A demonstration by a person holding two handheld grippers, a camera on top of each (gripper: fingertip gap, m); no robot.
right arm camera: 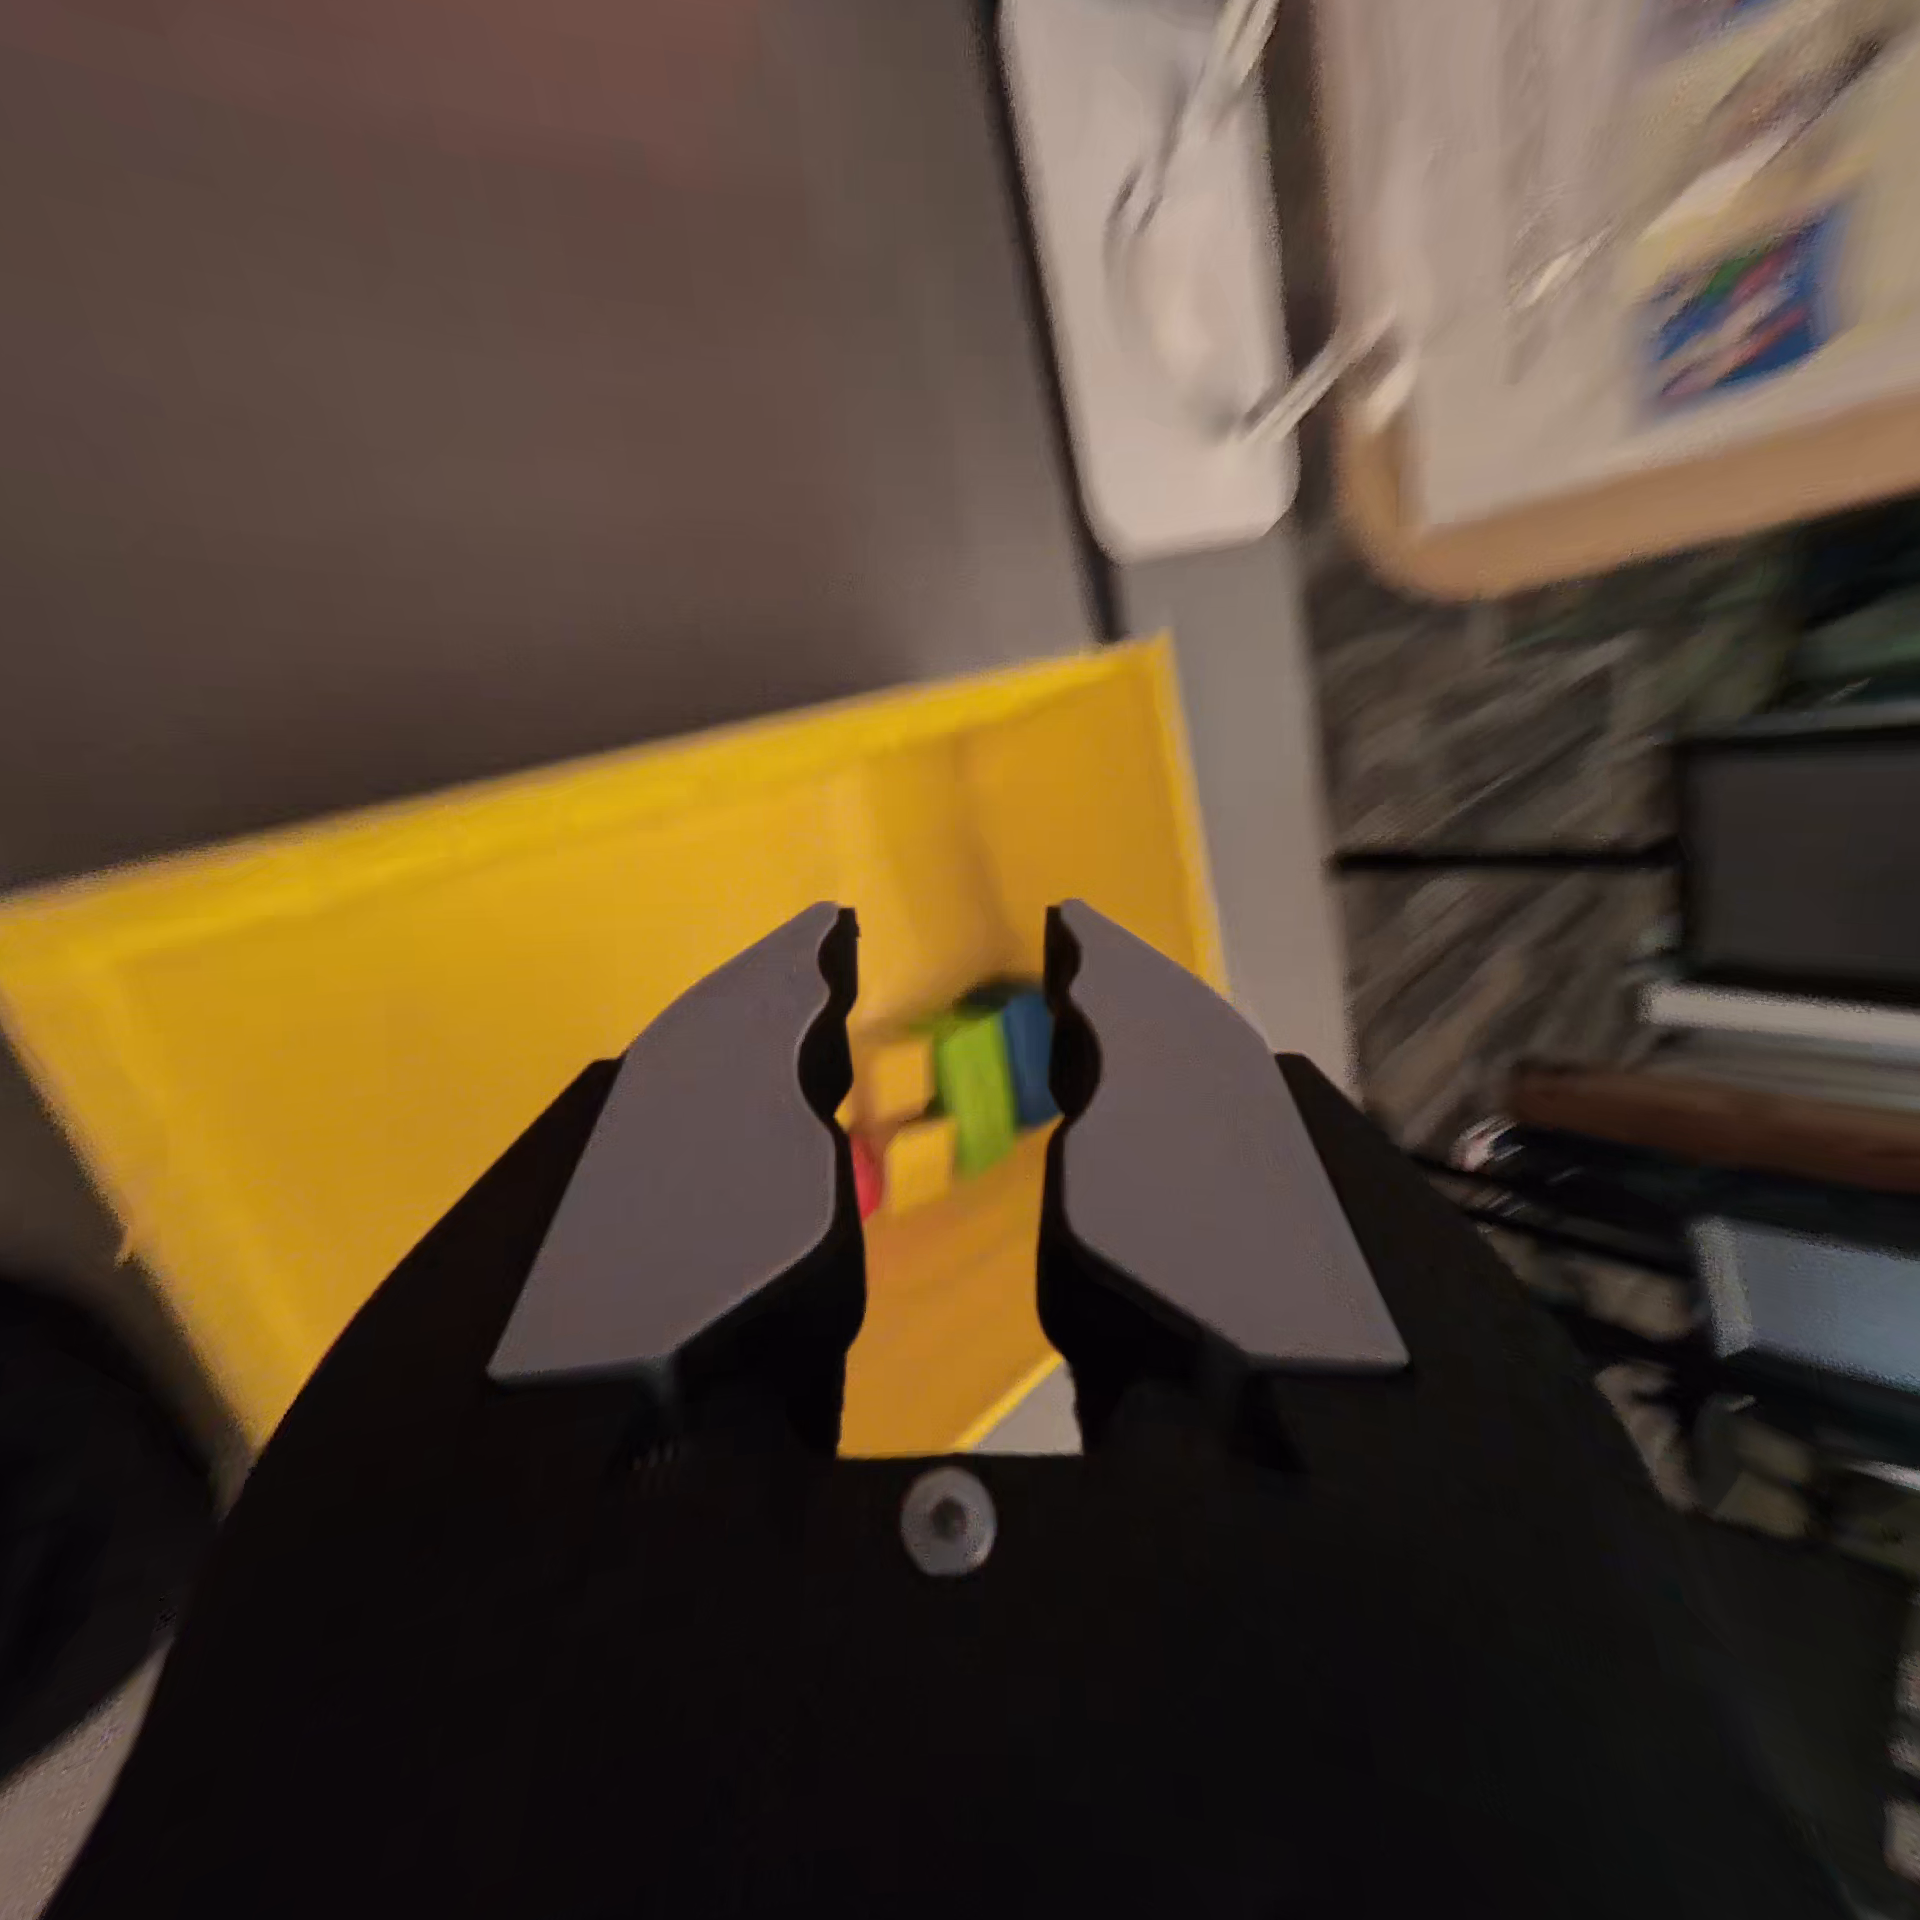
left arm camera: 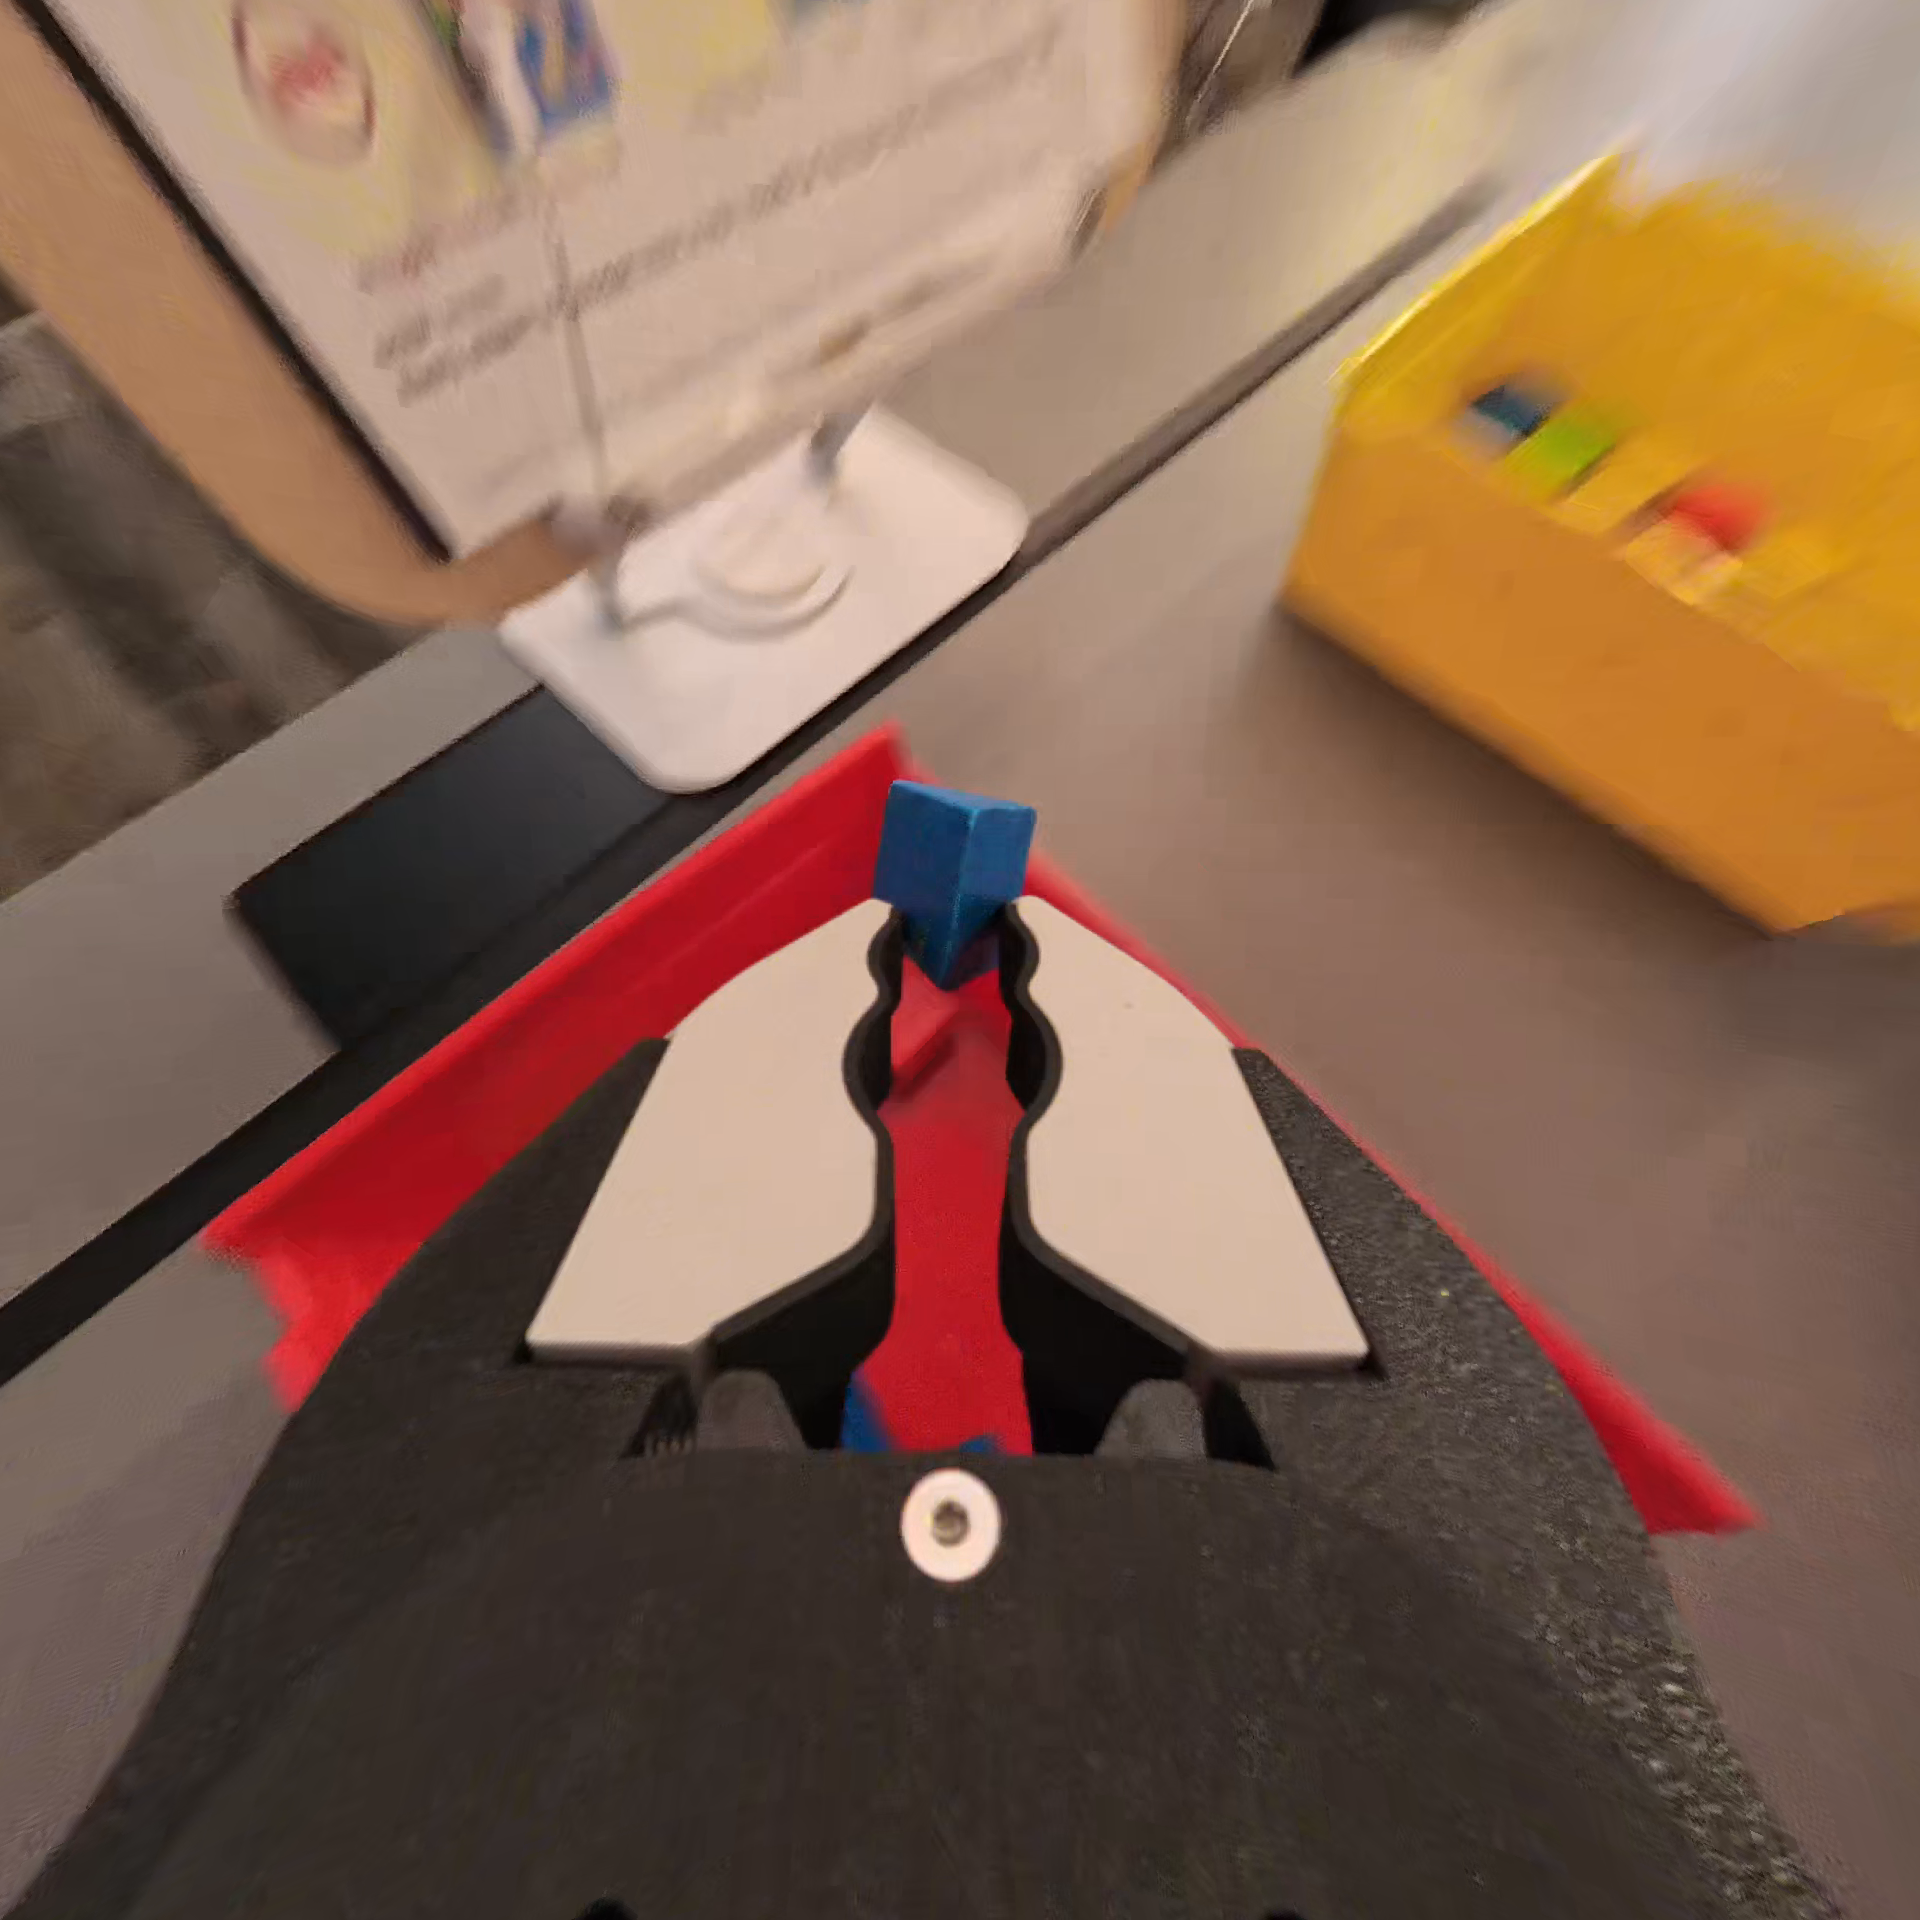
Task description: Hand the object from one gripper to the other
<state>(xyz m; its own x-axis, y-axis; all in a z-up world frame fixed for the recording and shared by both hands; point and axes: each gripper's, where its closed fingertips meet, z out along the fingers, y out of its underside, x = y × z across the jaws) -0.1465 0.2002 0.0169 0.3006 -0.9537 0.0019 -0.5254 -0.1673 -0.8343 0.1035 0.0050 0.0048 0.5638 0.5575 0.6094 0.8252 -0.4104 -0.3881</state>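
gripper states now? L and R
Left gripper: shut on the blue block, above the red bin.
Right gripper: open, holding nothing, above the yellow bin.

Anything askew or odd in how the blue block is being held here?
Yes. The blue block sits tilted, pinched only by its lower corner at the very tip of the left gripper, above the red tray. The right gripper is open, empty.

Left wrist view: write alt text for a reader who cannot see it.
The left gripper pinches a blue block at its tips, above a red tray on a grey table. A yellow bin of coloured blocks sits blurred to the right.
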